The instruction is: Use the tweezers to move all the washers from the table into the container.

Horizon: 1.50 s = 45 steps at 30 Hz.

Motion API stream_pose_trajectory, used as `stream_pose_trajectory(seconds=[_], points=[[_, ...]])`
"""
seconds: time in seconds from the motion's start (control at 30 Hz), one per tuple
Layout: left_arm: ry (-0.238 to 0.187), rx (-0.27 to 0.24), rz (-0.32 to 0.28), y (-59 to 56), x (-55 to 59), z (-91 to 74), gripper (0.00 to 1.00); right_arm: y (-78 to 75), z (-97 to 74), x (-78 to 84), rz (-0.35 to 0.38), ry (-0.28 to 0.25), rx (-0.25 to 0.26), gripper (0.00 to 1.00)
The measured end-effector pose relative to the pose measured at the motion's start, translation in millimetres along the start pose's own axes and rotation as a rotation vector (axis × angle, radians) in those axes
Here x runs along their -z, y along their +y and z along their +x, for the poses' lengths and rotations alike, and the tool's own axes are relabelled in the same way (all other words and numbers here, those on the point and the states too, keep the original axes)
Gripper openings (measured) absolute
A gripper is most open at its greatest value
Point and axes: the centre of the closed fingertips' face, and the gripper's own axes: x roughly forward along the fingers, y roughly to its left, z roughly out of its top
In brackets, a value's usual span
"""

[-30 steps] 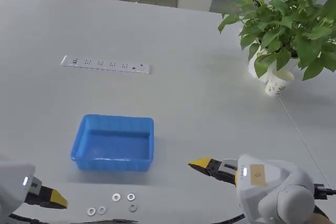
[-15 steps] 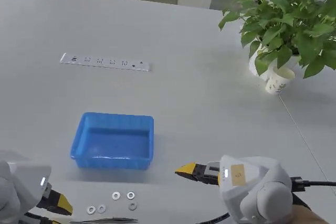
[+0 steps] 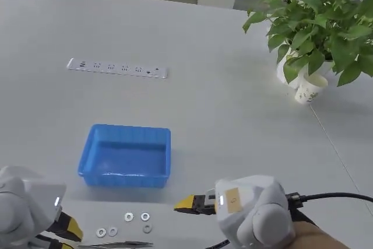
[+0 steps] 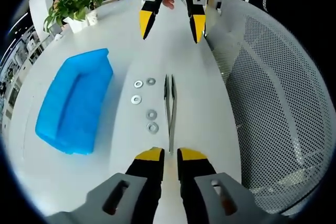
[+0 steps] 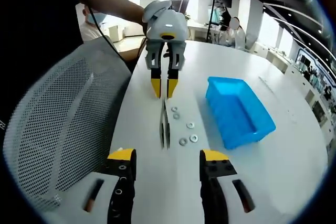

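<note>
**Grippers flank the tweezers, five washers yet to be moved**

The tweezers [image 4: 169, 108] lie flat near the front edge of the white table [image 3: 221, 115], with nothing holding them. The left gripper [image 4: 170, 156] sits just short of one end, its jaws drawn almost together on nothing. The right gripper [image 5: 168, 156] faces it from the other end with its jaws spread wide. Five washers [image 4: 151, 114] are scattered just beside the tweezers, on the side toward the blue container [image 3: 125, 155], which looks empty. A power strip [image 3: 116, 69] and a potted plant [image 3: 315, 21] stand well away, and a mesh chair [image 5: 63, 119] is close behind the table edge.

By this showing no part of the task is done, and the pickup of the tool looks like the first hazard. The tweezers are thin and lie flush on a smooth top, so a jaw coming down off-centre could skid them sideways into the washers and scatter them. It could also nudge them over the near edge toward the chair. With both grippers lined up along the same narrow tool, their tips could also knock together.
</note>
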Motion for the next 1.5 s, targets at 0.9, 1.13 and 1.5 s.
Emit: stream_pose_trajectory(seconds=[0.9, 1.13, 1.5], points=[[0.020, -0.018, 0.021, 3.8, 5.0, 4.3, 0.04, 3.1, 45.2, -4.4, -0.063, 0.049, -0.066, 0.34], [0.031, -0.026, 0.018, 4.3, 4.5, 4.4, 0.04, 7.7, 54.6, -4.9, -0.073, 0.051, -0.082, 0.30], [0.046, -0.033, 0.021, 4.5, 1.4, 0.6, 0.04, 7.1, 64.0, -7.7, -0.073, 0.048, -0.070, 0.27]])
